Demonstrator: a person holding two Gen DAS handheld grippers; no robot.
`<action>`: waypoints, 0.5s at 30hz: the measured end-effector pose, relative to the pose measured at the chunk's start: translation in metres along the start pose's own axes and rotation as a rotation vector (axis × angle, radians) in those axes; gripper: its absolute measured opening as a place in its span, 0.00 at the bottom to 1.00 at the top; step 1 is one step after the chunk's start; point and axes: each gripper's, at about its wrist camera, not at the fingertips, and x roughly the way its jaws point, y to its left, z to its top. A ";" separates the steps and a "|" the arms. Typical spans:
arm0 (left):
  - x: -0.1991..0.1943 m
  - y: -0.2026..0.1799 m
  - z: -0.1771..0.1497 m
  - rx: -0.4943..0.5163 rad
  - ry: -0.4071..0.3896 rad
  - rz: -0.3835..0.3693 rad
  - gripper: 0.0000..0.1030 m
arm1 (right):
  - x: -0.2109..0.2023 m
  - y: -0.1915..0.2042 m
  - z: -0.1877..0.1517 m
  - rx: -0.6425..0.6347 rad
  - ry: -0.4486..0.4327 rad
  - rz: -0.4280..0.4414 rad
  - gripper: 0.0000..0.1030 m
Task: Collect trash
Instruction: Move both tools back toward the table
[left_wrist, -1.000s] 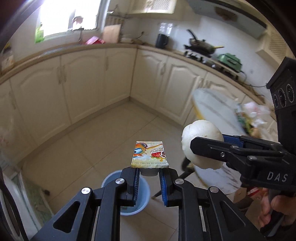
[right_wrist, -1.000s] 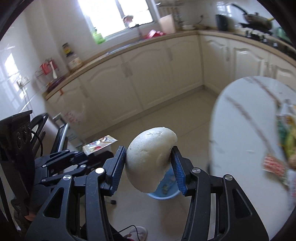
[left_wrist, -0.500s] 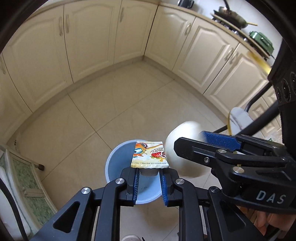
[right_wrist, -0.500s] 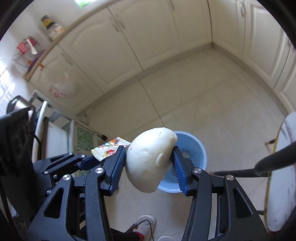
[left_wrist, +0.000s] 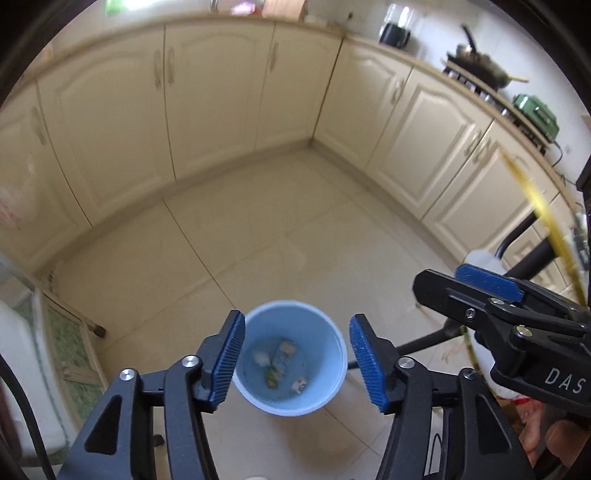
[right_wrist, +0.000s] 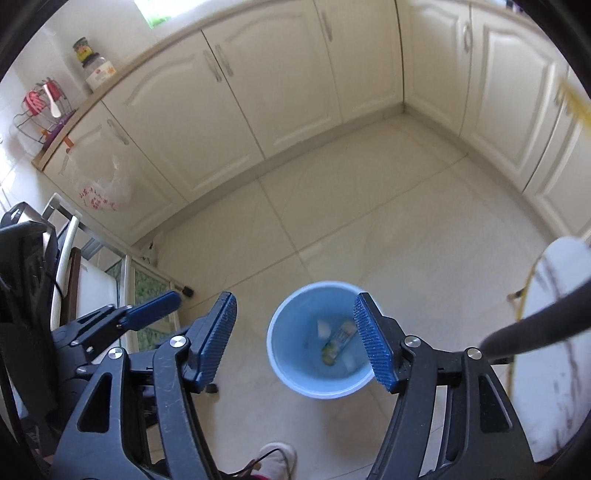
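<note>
A light blue bin (left_wrist: 291, 354) stands on the tiled floor; it also shows in the right wrist view (right_wrist: 317, 339). Several scraps lie at its bottom, among them a colourful snack wrapper (right_wrist: 338, 341) and small white pieces (left_wrist: 261, 357). My left gripper (left_wrist: 295, 360) is open and empty, held above the bin. My right gripper (right_wrist: 299, 338) is open and empty, also above the bin; it shows from the side in the left wrist view (left_wrist: 487, 291). A white blur (left_wrist: 480, 256) sits behind its fingertip there.
Cream kitchen cabinets (left_wrist: 207, 96) line the walls around the floor. A white round table (right_wrist: 554, 332) with a gold rim and a black chair part (right_wrist: 535, 328) are at the right. A metal rack (right_wrist: 140, 280) and a plastic bag (right_wrist: 103, 188) are at the left.
Both grippers have opened. The snack wrapper has left the left gripper and the white bun has left the right gripper; the wrapper now lies in the bin.
</note>
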 end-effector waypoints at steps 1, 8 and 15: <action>-0.018 -0.005 -0.002 0.007 -0.030 0.014 0.57 | -0.016 0.004 0.000 -0.007 -0.029 -0.009 0.65; -0.152 -0.048 -0.023 0.045 -0.281 0.043 0.74 | -0.145 0.021 -0.009 -0.033 -0.258 -0.047 0.77; -0.267 -0.121 -0.072 0.111 -0.494 0.051 0.90 | -0.298 0.020 -0.051 -0.021 -0.510 -0.127 0.95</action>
